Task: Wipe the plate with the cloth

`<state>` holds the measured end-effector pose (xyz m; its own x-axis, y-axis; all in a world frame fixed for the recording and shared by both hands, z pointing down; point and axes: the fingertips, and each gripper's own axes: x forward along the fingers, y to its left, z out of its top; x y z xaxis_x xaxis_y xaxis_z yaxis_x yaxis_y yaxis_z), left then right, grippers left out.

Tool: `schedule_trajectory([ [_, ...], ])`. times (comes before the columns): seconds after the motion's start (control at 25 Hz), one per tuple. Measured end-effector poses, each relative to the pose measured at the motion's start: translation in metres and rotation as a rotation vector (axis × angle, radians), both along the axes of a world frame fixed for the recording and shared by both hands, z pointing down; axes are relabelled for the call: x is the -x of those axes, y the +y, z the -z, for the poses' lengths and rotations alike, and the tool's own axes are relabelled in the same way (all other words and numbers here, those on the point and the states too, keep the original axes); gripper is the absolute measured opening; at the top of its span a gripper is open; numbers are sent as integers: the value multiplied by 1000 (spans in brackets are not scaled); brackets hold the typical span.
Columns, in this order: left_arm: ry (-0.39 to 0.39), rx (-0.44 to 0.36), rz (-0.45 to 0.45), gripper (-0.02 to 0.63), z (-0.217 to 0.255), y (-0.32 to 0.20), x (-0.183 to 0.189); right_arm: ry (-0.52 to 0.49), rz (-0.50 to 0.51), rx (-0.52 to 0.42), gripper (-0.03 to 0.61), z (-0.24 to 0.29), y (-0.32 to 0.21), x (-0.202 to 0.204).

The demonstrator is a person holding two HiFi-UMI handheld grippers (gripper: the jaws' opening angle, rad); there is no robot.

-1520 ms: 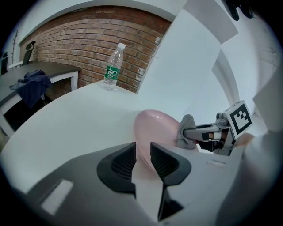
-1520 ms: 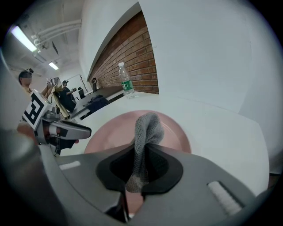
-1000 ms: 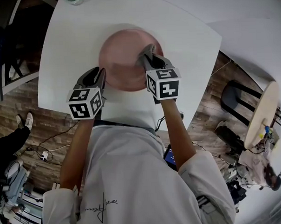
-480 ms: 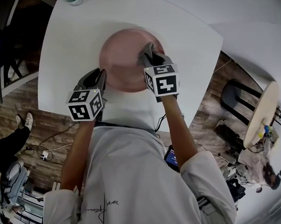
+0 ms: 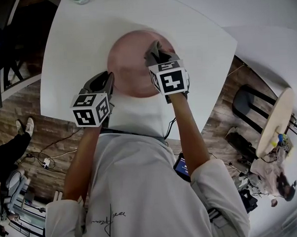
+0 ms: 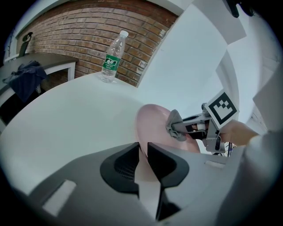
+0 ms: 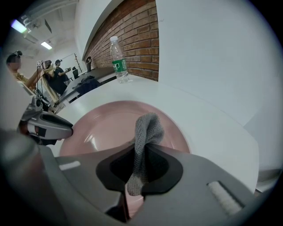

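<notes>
Cloth (image 7: 148, 128), pinched in the right claw (image 5: 156, 47), has crept across the plate (image 5: 129, 62); the left claw (image 6: 142, 150) has just closed on its rim, steadying it.

Brick wall (image 6: 79, 39), white table (image 5: 76, 50), wood floor (image 5: 20, 111)

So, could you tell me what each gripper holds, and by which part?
Right gripper: the cloth, pinched mid-length, one end sticking out ahead. Left gripper: its fingers, just closing, grip the plate by its near rim.
</notes>
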<state>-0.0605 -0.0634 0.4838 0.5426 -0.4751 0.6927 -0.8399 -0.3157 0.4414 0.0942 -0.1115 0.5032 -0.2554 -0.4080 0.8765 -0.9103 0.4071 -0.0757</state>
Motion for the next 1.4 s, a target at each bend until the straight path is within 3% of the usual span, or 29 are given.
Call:
schedule_trajectory([
  [0.84, 27, 6, -7, 72, 2, 1, -2, 59, 53, -36, 37, -1, -22, 15],
  [1.4, 53, 23, -29, 72, 2, -1, 0, 47, 80, -44, 35, -2, -33, 35],
])
